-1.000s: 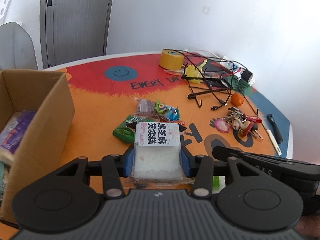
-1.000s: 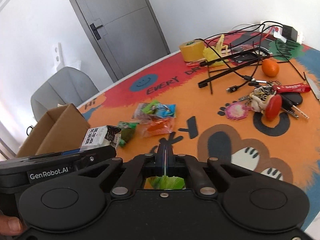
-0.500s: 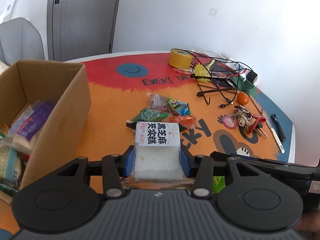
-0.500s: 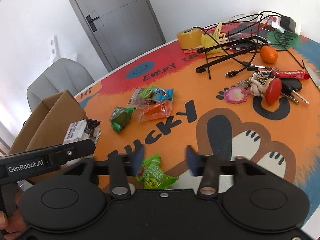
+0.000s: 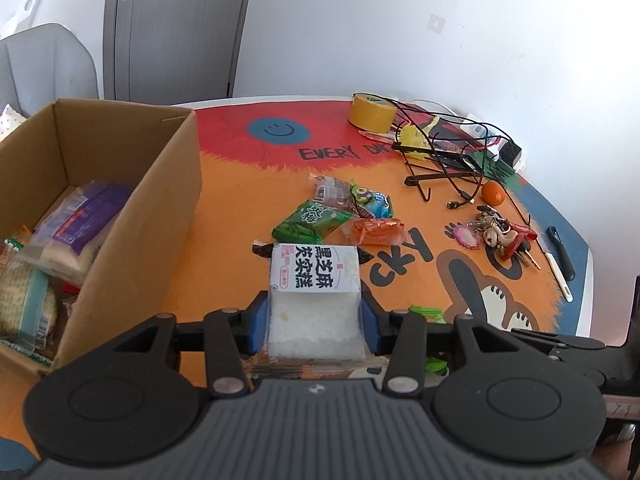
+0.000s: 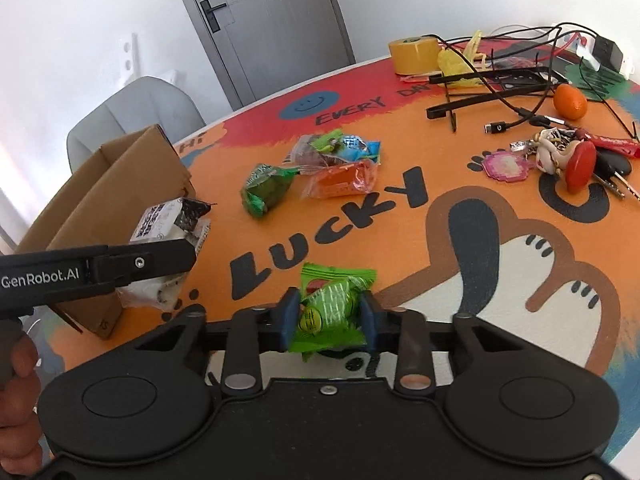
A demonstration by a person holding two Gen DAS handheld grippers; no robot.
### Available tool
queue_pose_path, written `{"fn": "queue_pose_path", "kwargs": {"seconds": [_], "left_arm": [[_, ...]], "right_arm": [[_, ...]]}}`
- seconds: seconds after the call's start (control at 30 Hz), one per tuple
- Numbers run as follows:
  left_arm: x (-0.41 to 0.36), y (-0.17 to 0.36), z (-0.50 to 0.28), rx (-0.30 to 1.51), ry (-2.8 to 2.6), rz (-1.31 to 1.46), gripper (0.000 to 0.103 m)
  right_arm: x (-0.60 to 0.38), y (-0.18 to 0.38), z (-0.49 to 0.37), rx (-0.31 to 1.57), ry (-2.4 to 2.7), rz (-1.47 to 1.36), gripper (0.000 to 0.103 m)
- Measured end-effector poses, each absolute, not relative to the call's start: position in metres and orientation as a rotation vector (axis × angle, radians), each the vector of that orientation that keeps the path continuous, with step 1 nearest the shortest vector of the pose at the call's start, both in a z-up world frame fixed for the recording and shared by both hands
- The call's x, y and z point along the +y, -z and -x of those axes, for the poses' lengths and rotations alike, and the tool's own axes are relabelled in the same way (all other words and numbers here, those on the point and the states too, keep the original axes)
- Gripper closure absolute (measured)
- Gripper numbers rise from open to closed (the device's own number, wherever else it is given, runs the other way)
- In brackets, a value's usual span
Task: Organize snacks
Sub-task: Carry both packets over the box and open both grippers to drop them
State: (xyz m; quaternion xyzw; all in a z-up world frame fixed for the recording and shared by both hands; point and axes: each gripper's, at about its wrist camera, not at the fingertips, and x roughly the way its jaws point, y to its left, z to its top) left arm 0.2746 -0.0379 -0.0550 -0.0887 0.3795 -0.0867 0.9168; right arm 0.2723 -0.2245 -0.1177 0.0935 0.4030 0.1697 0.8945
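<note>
My left gripper [image 5: 315, 318] is shut on a white rice-cake packet [image 5: 314, 276] with black characters, held above the table just right of the open cardboard box [image 5: 160, 200]. The box holds several wrapped snacks. My right gripper [image 6: 329, 316] is closing its jaws on a bright green snack packet [image 6: 328, 308] low over the table mat, and the blue pads press its sides. A dark green packet [image 6: 266, 188], an orange packet [image 6: 340, 178] and a clear-and-blue packet [image 6: 336, 148] lie loose mid-table. The right wrist view shows the left gripper's white packet [image 6: 160, 220] beside the box [image 6: 100, 184].
At the far side of the round table lie a yellow tape roll [image 5: 372, 114], black cables and a stand [image 5: 444, 160], an orange fruit [image 5: 494, 193], a bunch of keys [image 5: 500, 236] and a knife [image 5: 560, 256]. A grey chair [image 6: 132, 120] and door stand behind.
The right gripper opened, the green packet lay on the mat between its fingers, and the jaws have closed on it again. The left gripper carried its white packet closer to the box.
</note>
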Motion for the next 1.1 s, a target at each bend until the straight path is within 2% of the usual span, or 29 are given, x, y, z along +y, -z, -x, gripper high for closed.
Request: {"fn": "queue_pose_path", "kwargs": {"seconds": [0.6,1.1], "left_arm": [[-0.018,0.011,-0.252,0.663,0.191,0.19,0.057],[0.035,-0.016,-0.243,0.587,0.108,0.22,0.057]], "right_arm": [[-0.207,0.069,-0.269,0.697,-0.413,-0.204,0.078],[-0.157,0.037,-0.283,0.623,-0.513,-0.194,0.078]]}}
